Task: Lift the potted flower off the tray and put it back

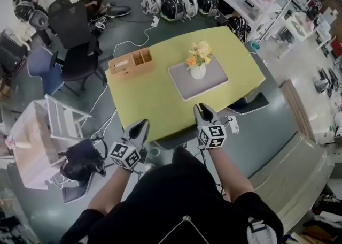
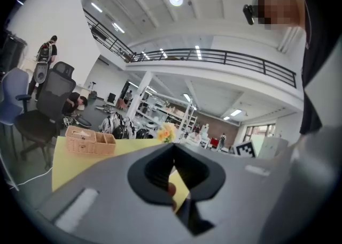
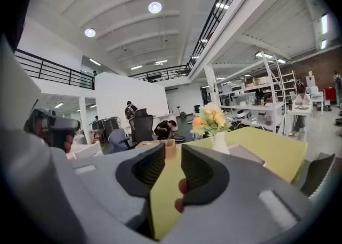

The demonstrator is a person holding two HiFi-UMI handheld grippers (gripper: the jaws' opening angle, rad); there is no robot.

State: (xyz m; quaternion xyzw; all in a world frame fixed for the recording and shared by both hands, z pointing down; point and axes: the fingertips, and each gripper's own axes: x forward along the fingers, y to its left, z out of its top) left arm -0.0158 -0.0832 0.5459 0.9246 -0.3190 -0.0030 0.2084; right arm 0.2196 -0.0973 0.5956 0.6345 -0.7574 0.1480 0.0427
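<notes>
I hold two tongs at the near edge of the one yellow-green table [image 1: 144, 98]. My left tongs [image 1: 141, 125] have their tips together on nothing, and my right tongs [image 1: 204, 110] stand a little apart, with nothing between them. There is one potted flower [image 1: 198, 61], upright on the far half of the one grey tray [image 1: 184, 85], so the tray's near half is bare. The tray lies on the right half of the table, within its edges, with open tabletop between it and my tongs. One wicker box [image 1: 131, 62] sits by the far left corner, apart from the tray, with a clear strip between them. Both tongs are well apart from the flower.
</notes>
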